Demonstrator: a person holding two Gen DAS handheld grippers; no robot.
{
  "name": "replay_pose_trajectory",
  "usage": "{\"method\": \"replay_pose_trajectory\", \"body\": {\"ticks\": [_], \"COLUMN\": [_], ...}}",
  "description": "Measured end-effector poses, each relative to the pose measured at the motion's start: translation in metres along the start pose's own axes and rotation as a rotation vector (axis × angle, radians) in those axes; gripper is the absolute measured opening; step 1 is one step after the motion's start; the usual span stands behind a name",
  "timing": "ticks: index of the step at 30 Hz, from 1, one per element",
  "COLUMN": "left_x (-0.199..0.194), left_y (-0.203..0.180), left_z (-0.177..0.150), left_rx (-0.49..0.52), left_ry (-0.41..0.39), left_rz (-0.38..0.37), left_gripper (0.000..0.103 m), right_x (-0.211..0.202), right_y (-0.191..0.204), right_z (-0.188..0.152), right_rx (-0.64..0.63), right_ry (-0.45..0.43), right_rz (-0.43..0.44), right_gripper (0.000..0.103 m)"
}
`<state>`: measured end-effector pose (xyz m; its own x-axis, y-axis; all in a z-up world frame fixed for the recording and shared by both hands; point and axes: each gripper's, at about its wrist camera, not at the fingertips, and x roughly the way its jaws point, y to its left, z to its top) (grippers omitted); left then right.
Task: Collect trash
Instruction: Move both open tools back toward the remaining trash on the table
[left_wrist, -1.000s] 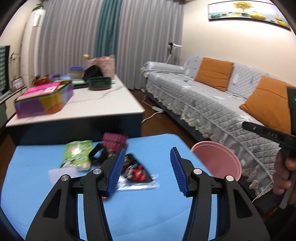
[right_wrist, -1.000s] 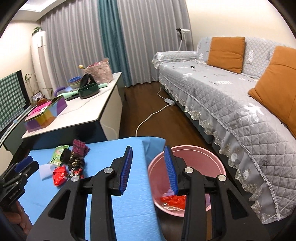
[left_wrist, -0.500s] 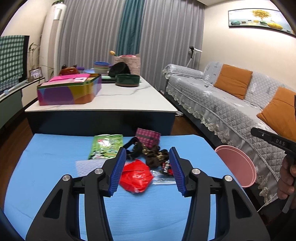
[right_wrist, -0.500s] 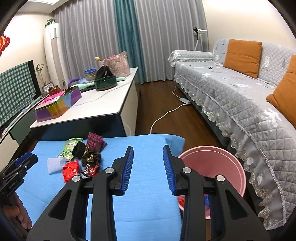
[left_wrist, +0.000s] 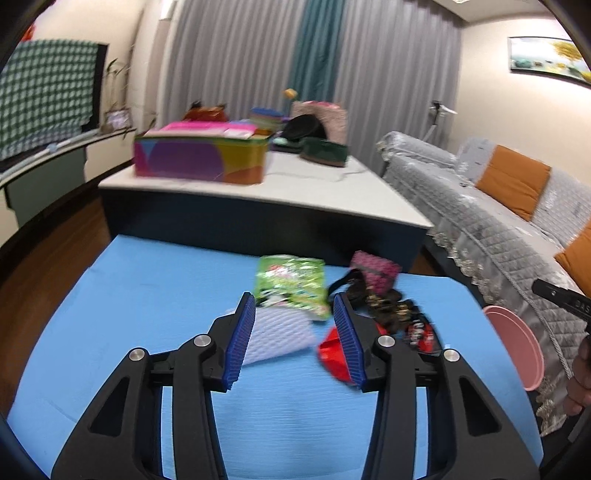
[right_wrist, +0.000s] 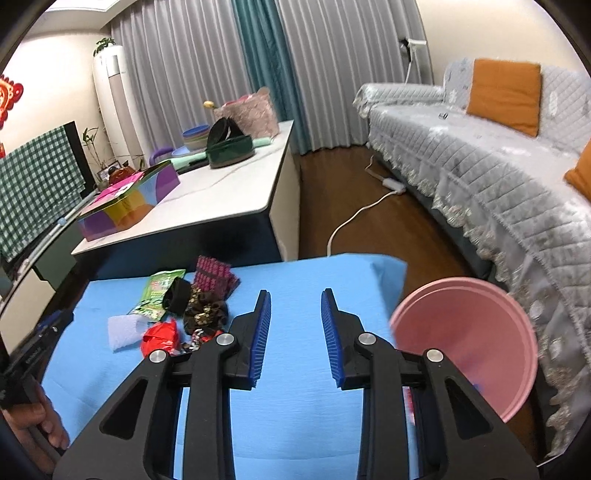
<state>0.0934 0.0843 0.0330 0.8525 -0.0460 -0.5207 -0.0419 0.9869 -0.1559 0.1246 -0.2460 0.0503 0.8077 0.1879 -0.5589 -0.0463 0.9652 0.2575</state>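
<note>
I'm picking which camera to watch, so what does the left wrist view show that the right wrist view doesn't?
Only the left wrist view shows the framed painting on the wall. Only the right wrist view shows the white power strip on the floor and the tall air conditioner. Both show the green snack packet, red wrapper, pink bin and blue mat.
</note>
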Motion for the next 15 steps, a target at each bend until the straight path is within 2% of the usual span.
{"method": "replay_pose_trajectory", "body": {"ticks": [9, 13, 15], "left_x": [0.033, 0.051, 0.06], "left_y": [0.033, 0.036, 0.034], "left_z": [-0.013, -0.016, -0.016], "left_rx": [-0.074, -0.098, -0.094], "left_ry": [0.079, 0.114, 0.131], "left_rz": [0.059, 0.064, 0.057], "left_gripper": [0.046, 0.063, 0.068], "right_x": [0.048, 0.07, 0.08], "right_y": [0.028, 0.041, 0.047], "right_z": [-0.009, -0.016, -0.018], "right_rx": [-0.008, -0.014, -0.022], "right_ry": [0.078, 0.127, 0.151], "right_rz": [0.077, 0.111, 0.124], "right_gripper": [0.031, 0.038, 0.047]}}
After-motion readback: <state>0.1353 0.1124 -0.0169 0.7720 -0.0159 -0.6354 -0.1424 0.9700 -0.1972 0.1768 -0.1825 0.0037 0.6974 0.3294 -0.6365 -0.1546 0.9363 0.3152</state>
